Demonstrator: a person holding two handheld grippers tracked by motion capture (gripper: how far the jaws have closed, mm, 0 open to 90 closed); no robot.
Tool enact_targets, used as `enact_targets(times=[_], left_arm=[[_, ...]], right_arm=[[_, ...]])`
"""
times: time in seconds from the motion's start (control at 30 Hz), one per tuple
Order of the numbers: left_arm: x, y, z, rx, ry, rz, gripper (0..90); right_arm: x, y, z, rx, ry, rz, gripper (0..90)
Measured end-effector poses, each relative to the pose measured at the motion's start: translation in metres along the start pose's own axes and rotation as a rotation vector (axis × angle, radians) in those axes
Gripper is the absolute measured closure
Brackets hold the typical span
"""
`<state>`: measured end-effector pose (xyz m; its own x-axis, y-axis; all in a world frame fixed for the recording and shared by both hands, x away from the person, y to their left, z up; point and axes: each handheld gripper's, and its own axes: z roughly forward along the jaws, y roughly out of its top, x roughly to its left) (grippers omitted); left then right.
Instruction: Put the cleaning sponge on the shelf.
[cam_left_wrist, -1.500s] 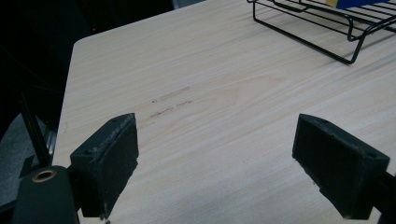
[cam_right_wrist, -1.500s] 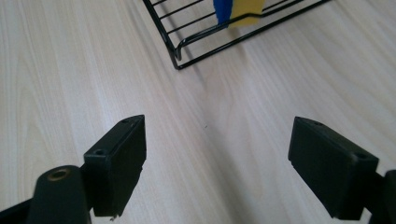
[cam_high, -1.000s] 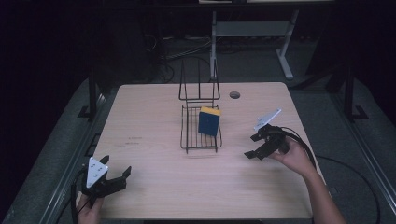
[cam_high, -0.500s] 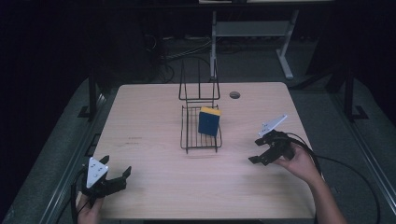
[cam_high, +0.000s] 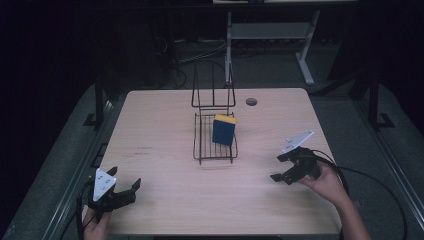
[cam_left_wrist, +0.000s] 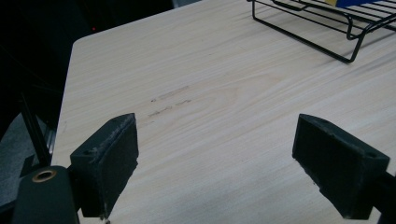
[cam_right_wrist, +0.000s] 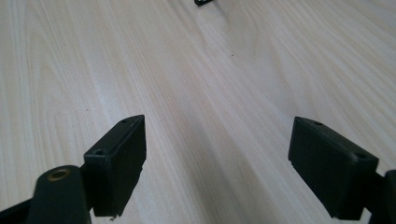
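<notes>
Table (cam_high: 165, 125) evenly lit from above against near-black surroundings; soft shadow under wire rack (cam_high: 215, 145); high view slightly soft, gripper-view jaws mildly blurred at close range.

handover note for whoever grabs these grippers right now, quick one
Left gripper: jaws wide open, holding nothing, low at the near left corner of the table.
Right gripper: jaws wide open, holding nothing, just above the table at the near right.
Wire rack: mid table, its upright back toward the far edge.
Blue and yellow sponge: stands in the rack, against its right side, touched by neither gripper.
Done: the sponge sits in the rack.
Left: nothing is in hand; if the sponge has to move, the right gripper looks nearer to it.
</notes>
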<state>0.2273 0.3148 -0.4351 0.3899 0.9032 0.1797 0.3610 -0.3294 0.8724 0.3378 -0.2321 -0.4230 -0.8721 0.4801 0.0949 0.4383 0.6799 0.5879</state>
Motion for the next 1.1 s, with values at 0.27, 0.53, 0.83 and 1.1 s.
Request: enact_targets(times=[0.27,0.53,0.83,1.1], left_arm=[[0.000,0.000,0.000,0.002,0.000,-0.002,13.9],[-0.001,0.000,0.000,0.004,-0.001,0.000,13.9],[-0.002,0.000,0.001,0.003,-0.003,0.000,13.9],[-0.001,-0.001,0.001,0.007,-0.003,0.001,13.9]], right_arm=[[0.007,-0.009,-0.002,-0.014,-0.002,-0.003,18.8],[0.014,-0.019,-0.003,-0.025,-0.005,0.002,18.8],[0.022,-0.032,-0.004,-0.035,-0.004,0.007,18.8],[0.029,-0.042,-0.008,-0.048,-0.014,0.012,18.8]])
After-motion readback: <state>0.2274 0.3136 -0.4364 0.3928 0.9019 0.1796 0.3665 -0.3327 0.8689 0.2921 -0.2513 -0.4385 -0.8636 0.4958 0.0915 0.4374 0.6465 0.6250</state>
